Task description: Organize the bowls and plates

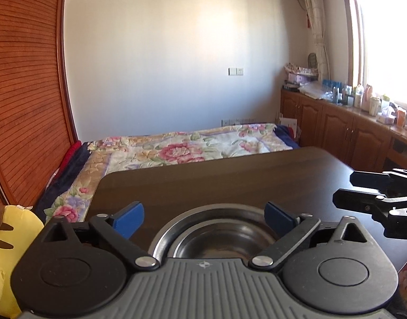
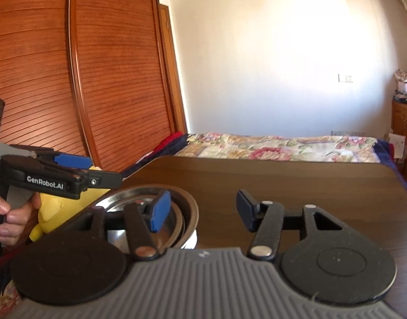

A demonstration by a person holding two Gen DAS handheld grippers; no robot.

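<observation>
A stack of shiny steel bowls [image 1: 216, 228] sits on the dark wooden table [image 1: 230, 180] right under my left gripper [image 1: 204, 219], which is open and empty with its blue-padded fingers spread either side of the bowls. In the right wrist view the bowls [image 2: 187, 212] lie low at the left, behind the left finger of my right gripper [image 2: 203, 210], which is open and empty. My left gripper shows there too [image 2: 78, 170], just left of the bowls. My right gripper shows at the right edge of the left wrist view [image 1: 363, 188].
A bed with a floral quilt [image 1: 177, 148] lies beyond the table's far edge. A yellow plush toy [image 1: 7, 255] sits at the table's left. Wooden wardrobe doors [image 2: 70, 79] stand at the left, low cabinets with clutter [image 1: 349, 122] at the right.
</observation>
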